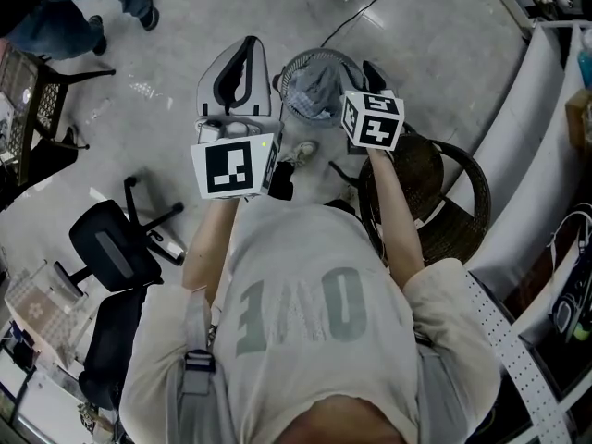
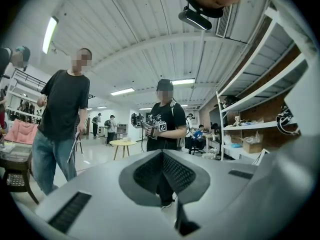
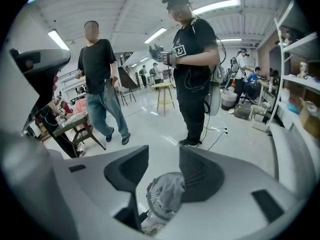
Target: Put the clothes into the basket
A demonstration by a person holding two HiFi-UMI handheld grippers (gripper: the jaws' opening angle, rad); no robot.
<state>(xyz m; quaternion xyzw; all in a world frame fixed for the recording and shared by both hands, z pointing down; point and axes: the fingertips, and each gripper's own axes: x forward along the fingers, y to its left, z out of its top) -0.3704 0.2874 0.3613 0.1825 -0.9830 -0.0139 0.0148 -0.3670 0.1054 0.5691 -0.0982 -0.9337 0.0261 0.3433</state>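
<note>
Grey floor (image 1: 176,44) fills the far half of the head view and lies open beyond the round mesh basket (image 1: 294,63), crossed only by a thin cable (image 1: 379,3). Room narrows at the sides. A dark wicker chair (image 1: 458,202) stands just right of the basket, a white curved ledge (image 1: 532,146) runs along the right edge, and a black office chair (image 1: 111,248) sits near left. A crumpled grey cloth (image 1: 319,92) lies inside the basket, below its rim. The left gripper (image 1: 242,55) hangs just left of the basket. The right gripper (image 1: 363,80) hangs over the basket's right rim.

Left gripper view: the two dark pads (image 2: 150,171) meet along one line, with nothing between them. Beyond them a person in a black shirt (image 2: 165,119) stands far off on open floor. A second person in jeans (image 2: 62,119) stands at the left, with a small round table (image 2: 122,143) between the two. Shelves (image 2: 260,114) line the right.

Right gripper view: the jaws stand apart and press on nothing. Through the gap, lower down, show the basket (image 3: 149,204) and the cloth (image 3: 169,186), which is bunched, soft-folded and close beside the right pad. Whether it touches that pad cannot be told. The far floor is open up to two standing people.
</note>
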